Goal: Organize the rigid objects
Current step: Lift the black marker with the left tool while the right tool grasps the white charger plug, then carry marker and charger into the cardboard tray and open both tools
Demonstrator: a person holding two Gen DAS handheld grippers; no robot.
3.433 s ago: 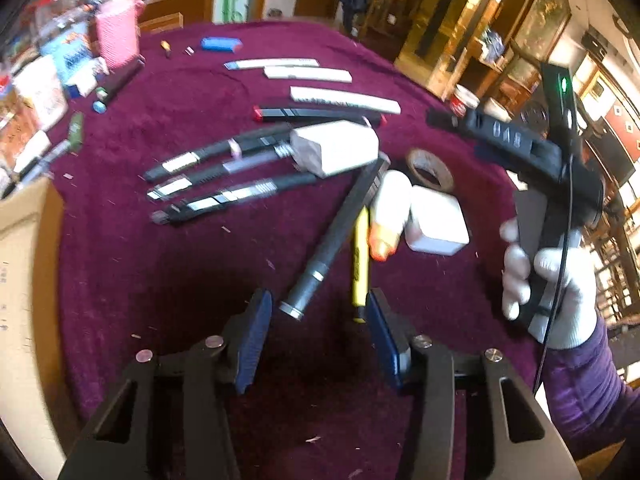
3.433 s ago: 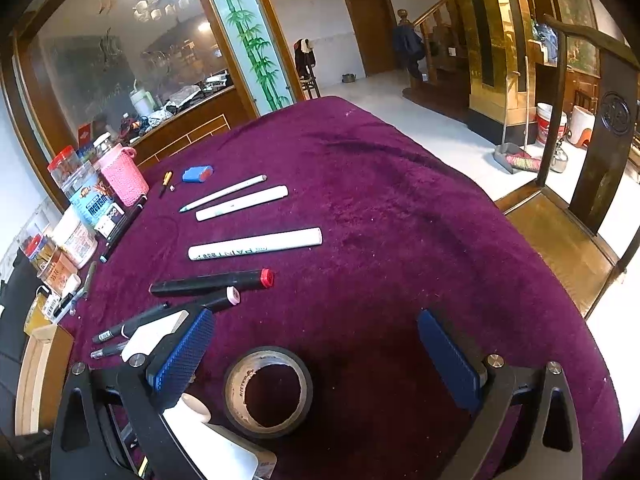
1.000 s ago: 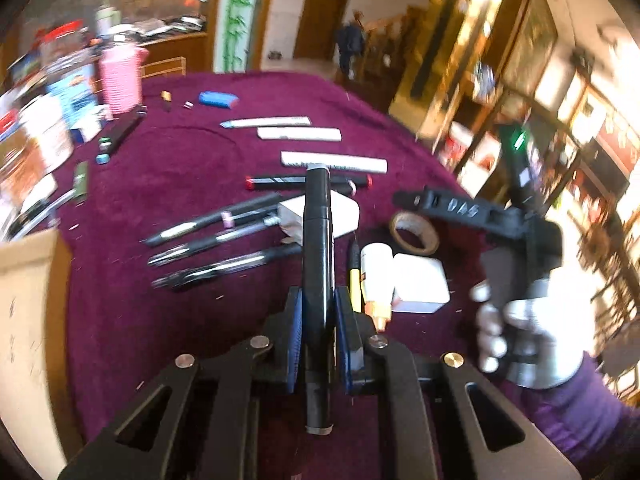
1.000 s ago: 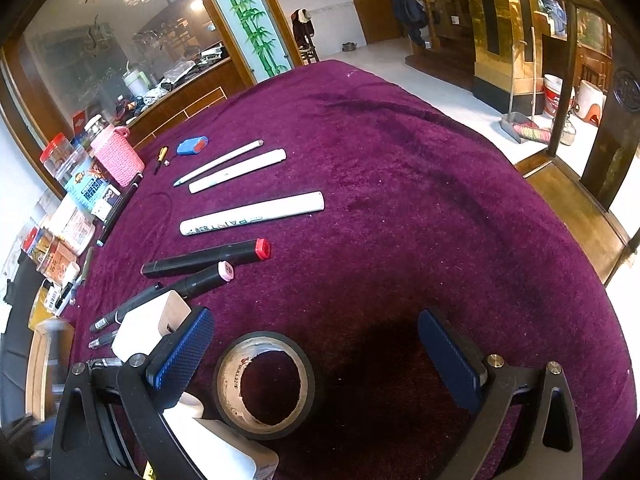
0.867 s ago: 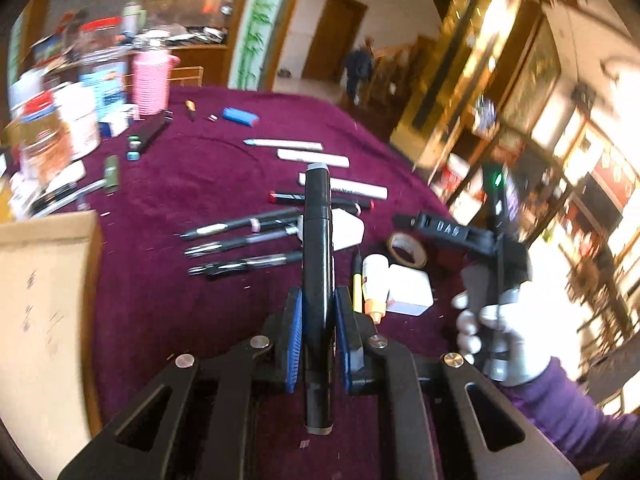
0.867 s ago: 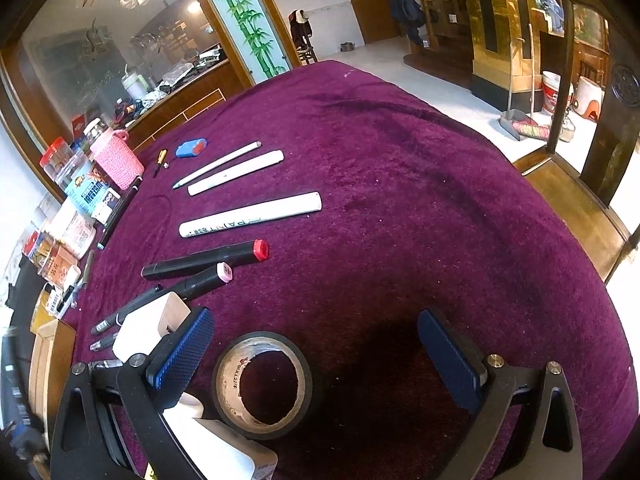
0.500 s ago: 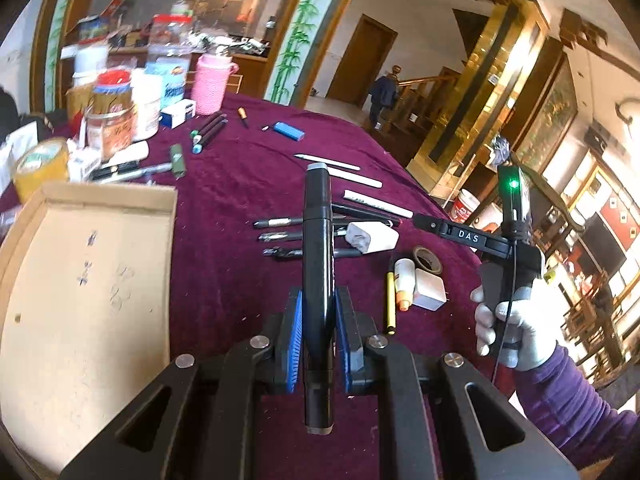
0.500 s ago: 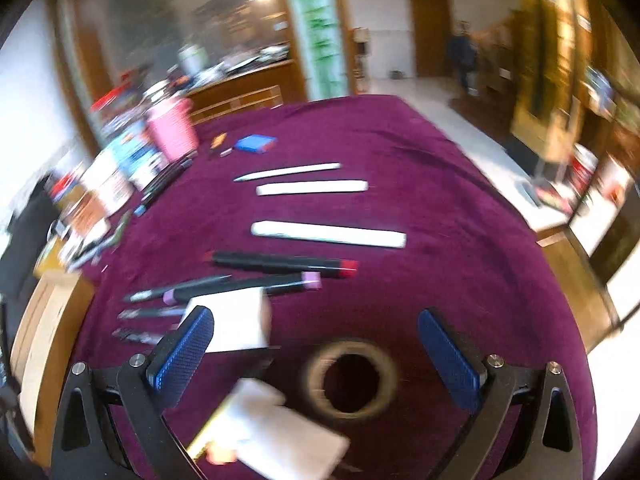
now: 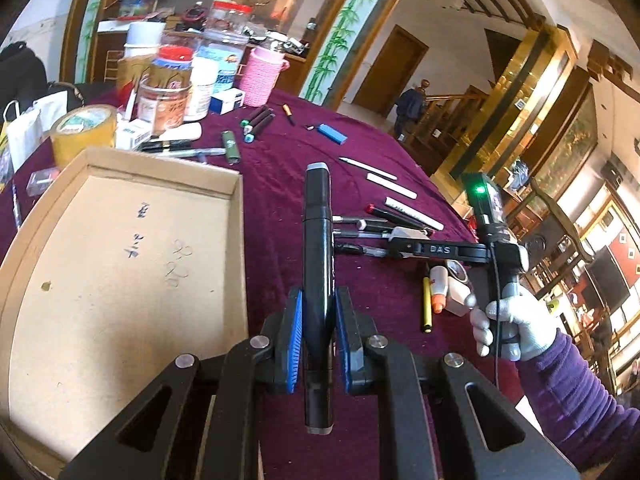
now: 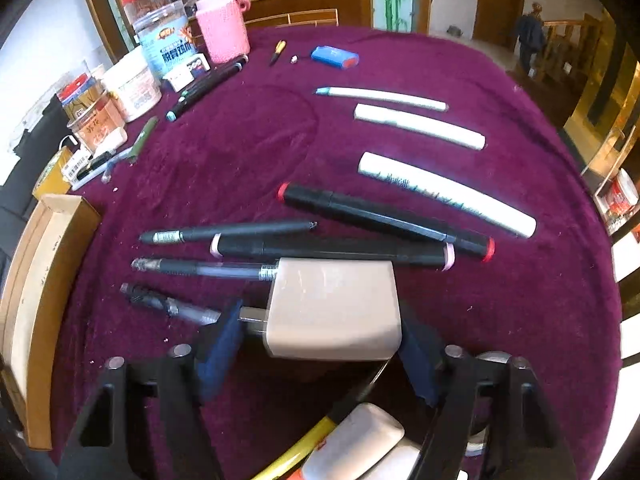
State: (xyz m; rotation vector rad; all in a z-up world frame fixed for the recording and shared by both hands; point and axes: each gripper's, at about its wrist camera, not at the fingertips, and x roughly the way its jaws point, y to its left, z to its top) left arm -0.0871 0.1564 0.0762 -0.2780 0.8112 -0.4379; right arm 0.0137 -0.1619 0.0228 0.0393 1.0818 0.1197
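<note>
My left gripper (image 9: pixel 318 306) is shut on a black marker (image 9: pixel 317 220), held off the purple cloth and pointing away from me, just right of an open cardboard box (image 9: pixel 120 260). In the right wrist view my right gripper (image 10: pixel 318 350) straddles a white charger plug (image 10: pixel 332 308) that lies on the cloth with its metal prongs to the left. Its jaws are closing; the blue pads sit at the prongs and at the plug's right side, and no firm squeeze shows. A gloved hand (image 9: pixel 508 320) holds that right tool.
Black pens and markers (image 10: pixel 360 216) and white markers (image 10: pixel 440 192) lie in rows beyond the plug. Jars (image 9: pixel 168 88), a pink cup (image 10: pixel 222 28), a yellow tape roll (image 9: pixel 82 132) and a blue lighter (image 10: pixel 334 57) crowd the far side. A glue bottle (image 9: pixel 438 288) and a yellow pen (image 9: pixel 427 304) lie near the gloved hand.
The left gripper carried the marker left until the cardboard box filled its view. The right gripper swung from over the tape roll to the charger plug, and its jaws narrowed around it.
</note>
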